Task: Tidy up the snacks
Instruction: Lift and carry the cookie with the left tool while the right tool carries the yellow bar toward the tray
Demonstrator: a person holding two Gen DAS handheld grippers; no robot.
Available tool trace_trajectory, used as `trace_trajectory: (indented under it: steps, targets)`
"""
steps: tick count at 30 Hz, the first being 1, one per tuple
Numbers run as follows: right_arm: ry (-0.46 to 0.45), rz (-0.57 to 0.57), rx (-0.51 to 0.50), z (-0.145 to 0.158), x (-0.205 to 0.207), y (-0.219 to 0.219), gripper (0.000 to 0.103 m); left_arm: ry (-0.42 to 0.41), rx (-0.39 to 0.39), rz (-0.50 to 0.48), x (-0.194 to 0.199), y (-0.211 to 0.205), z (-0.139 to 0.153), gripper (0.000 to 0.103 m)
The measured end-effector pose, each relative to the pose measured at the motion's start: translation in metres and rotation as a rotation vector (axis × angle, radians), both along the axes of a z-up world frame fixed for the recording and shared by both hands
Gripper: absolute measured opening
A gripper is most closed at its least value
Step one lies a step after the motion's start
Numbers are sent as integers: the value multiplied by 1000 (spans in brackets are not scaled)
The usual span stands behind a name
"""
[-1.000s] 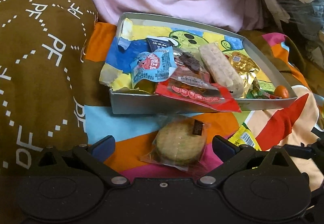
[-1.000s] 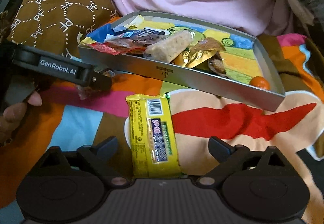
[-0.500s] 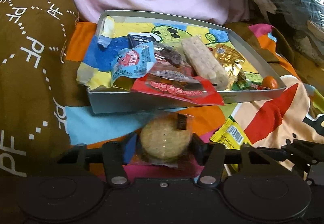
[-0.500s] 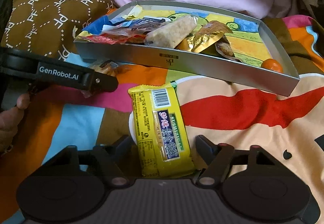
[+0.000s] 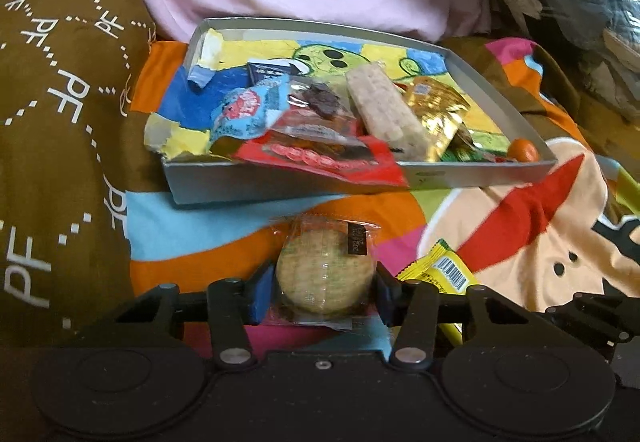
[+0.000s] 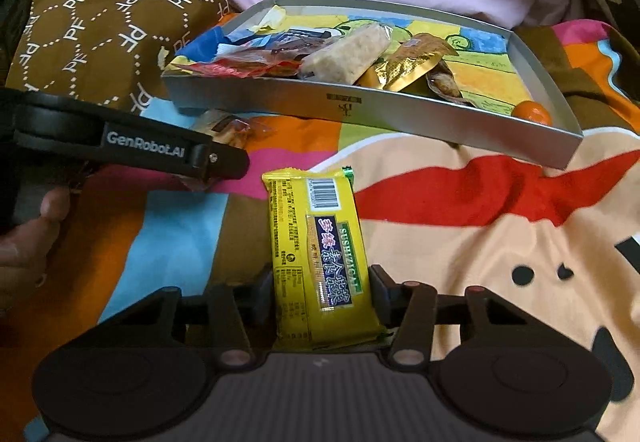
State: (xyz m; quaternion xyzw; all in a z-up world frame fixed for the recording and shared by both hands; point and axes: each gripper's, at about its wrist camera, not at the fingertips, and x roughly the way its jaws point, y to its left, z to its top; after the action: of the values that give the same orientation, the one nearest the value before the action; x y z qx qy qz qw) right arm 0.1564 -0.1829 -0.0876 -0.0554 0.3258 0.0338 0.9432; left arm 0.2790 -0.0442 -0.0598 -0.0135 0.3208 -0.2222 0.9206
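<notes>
Gathering loose snacks into the grey tray is the step in hand, and both pickups appear made. The round wrapped biscuit is clenched between the jaws of the left gripper, low over the bedspread and just short of the tray's near wall. The yellow packet is gripped lengthwise by the right gripper, though whether it is lifted clear of the bedspread cannot be told. Next, each snack must be raised over the near wall and released inside. Open floor is seen at the tray's right end beside the small orange sweet; the left end is piled, with a red wrapper overhanging the wall.
</notes>
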Motion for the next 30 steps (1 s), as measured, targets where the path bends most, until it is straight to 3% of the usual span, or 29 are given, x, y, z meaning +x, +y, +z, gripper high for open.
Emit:
trace_trajectory:
  steps: [8, 15, 21, 25, 30]
  targets:
    - [36, -28, -11, 3, -35, -12, 52, 41, 22, 10, -30, -11, 4, 51]
    - [41, -21, -32, 4, -68, -19, 51, 177, 22, 19, -56, -20, -9, 50]
    - [49, -6, -5, 1, -83, -27, 52, 214, 74, 27, -90, -21, -14, 51]
    - [57, -7, 36, 0, -81, -32, 57, 188, 117, -1, -96, -23, -16, 52]
    - [76, -9, 101, 0, -71, -39, 69, 198, 76, -16, -86, -18, -16, 54]
